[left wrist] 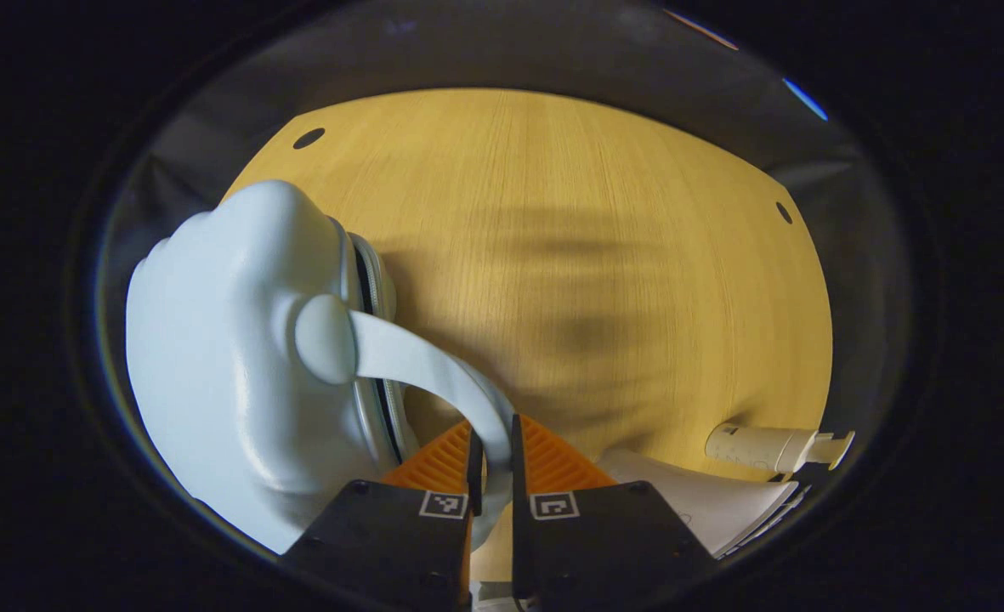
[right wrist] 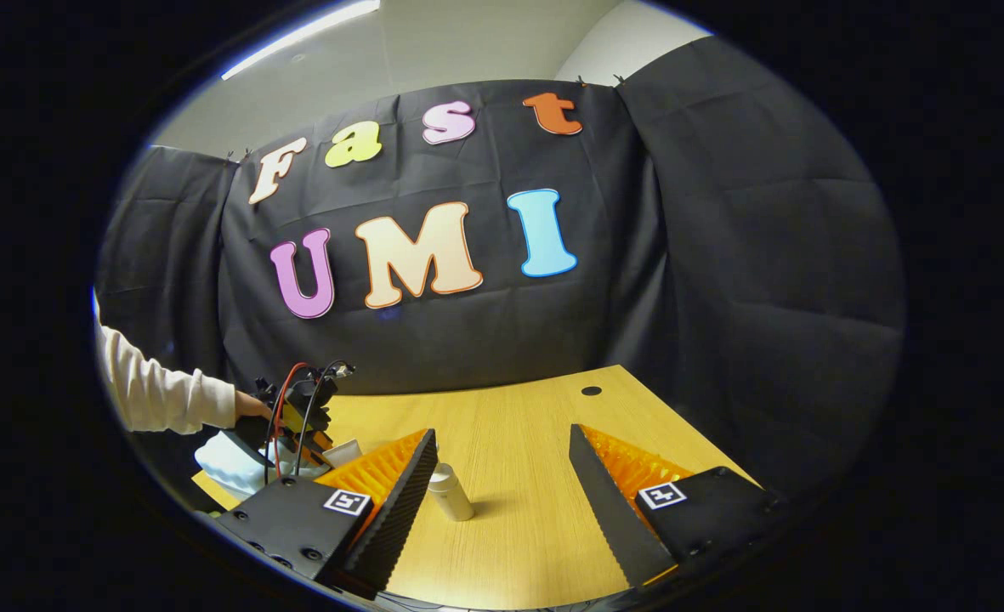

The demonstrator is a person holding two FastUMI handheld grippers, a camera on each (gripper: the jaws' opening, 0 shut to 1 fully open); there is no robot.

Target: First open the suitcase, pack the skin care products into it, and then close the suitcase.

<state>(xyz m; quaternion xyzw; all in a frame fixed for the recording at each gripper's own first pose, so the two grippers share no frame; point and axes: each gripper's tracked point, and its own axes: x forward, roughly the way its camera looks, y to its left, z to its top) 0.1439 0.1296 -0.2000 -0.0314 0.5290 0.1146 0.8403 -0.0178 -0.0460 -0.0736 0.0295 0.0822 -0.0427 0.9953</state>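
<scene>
In the left gripper view a pale blue hard suitcase [left wrist: 229, 365] stands at the left, zip seam facing right. Its curved handle [left wrist: 433, 374] runs down between my orange fingers, and my left gripper [left wrist: 493, 446] is shut on it. A white pump bottle [left wrist: 774, 446] lies on the wooden table [left wrist: 570, 255] at the lower right, beside a white flat pack [left wrist: 706, 501]. In the right gripper view my right gripper [right wrist: 502, 463] stands open above the table, with a small white bottle [right wrist: 450, 493] upright just inside its left finger. Far left there, a sleeved hand holds the left gripper [right wrist: 297, 416] over the suitcase [right wrist: 229, 463].
Black cloth walls close off the table [right wrist: 519, 518] at the back and right. Round cable holes sit near the far corners [left wrist: 308, 138] [left wrist: 784, 212]. Bare wood stretches across the table's middle.
</scene>
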